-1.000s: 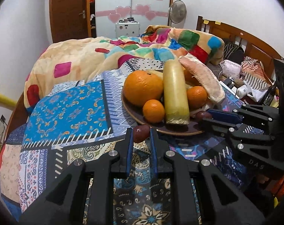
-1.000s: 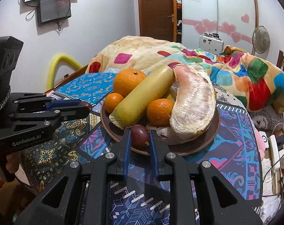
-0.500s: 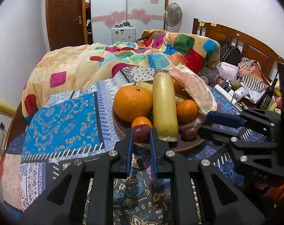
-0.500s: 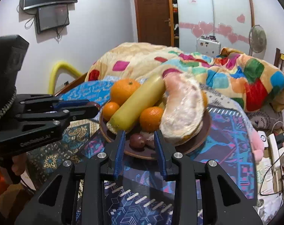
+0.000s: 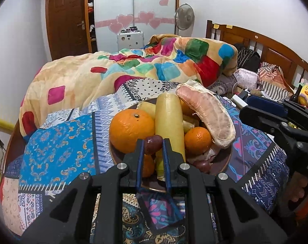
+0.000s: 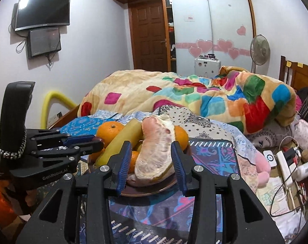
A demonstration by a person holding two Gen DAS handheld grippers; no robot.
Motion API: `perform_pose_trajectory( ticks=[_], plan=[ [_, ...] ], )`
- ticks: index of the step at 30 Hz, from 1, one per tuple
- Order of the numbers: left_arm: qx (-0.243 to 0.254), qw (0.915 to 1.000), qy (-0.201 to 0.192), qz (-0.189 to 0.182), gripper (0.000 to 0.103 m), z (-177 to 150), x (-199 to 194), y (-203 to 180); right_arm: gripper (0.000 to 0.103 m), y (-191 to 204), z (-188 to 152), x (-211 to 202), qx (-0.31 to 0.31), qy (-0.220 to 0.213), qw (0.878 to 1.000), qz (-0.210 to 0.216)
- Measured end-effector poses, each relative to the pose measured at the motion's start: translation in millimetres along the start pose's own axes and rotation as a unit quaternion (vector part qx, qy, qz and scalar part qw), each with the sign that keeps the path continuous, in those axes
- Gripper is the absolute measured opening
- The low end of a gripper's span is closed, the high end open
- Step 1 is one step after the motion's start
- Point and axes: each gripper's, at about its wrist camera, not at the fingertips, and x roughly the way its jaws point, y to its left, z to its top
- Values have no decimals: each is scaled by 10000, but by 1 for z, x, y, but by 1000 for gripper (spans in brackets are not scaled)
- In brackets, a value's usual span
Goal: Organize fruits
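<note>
While left gripper (image 5: 153,147) pinches small dark red fruit (image 5: 152,144) above brown plate (image 5: 225,162), right gripper (image 6: 150,158) hangs with fingers spread wide, empty, before peeled pomelo segment (image 6: 157,154); large orange (image 5: 131,131), pale yellow long fruit (image 5: 169,122), small orange (image 5: 197,140) crowd plate; patterned cloth (image 5: 58,158) covers table; colourful quilt (image 5: 154,67), wooden door (image 6: 149,34) behind

Home bedroom: bed (image 6: 194,93), wardrobe (image 6: 210,26), television (image 6: 43,12).

Table (image 5: 58,162) w/ patchwork cloth (image 5: 253,174); brown fruit plate (image 5: 225,162) on cloth, approx centre.
</note>
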Motion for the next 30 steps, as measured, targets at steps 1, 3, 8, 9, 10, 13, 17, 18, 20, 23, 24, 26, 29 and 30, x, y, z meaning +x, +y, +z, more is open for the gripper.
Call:
perform_pose_trajectory(
  ticks=[1, 3, 8, 9, 10, 13, 17, 18, 20, 23, 24, 26, 29, 30],
  plan=[
    [-12, 10000, 31, 8, 17, 0, 2, 0, 37, 0, -1, 1, -6, 5, 10000, -2],
    [-80, 10000, 48, -13, 24, 0, 4, 2, 37, 1, -2, 2, -47, 26, 10000, 5],
    [-211, 9997, 61, -80, 49, 0, 3, 4, 37, 3, -4, -1, -144, -2, 9999, -31],
    [-191, 9998, 57, -64, 49, 0, 2, 3, 37, 2, -3, -3, -133, -24, 9999, -28],
    [-181, 9998, 41, -48, 49, -1, -1, 3, 37, 3, -2, -5, -124, -49, 9999, -31],
    [-218, 9997, -48, -35, 49, -2, -14, 1, 37, 4, 2, -15, -97, -134, 9999, -46],
    [-297, 9988, -396, 7, 49, 1, -54, -2, 37, 9, 10, -36, -99, -303, 9995, -78],
    [-307, 9983, -503, 18, 49, 1, -66, -3, 37, 11, 12, -43, -105, -366, 9992, -86],
    [-310, 9967, -745, 62, 49, 2, -93, -7, 37, 16, 18, -61, -124, -509, 9986, -111],
    [-301, 9922, -1198, 142, 49, 4, -139, -14, 37, 27, 26, -97, -171, -817, 9964, -152],
    [-303, 9906, -1326, 163, 50, 4, -152, -17, 37, 29, 27, -104, -176, -891, 9957, -154],
    [-326, 9861, -1620, 195, 51, 3, -183, -22, 40, 38, 32, -130, -188, -1130, 9933, -161],
    [-331, 9788, -2001, 290, 56, -2, -224, -30, 46, 47, 35, -160, -192, -1445, 9891, -192],
    [-335, 9764, -2109, 332, 61, -5, -234, -32, 47, 52, 36, -174, -194, -1577, 9871, -205]
  ],
)
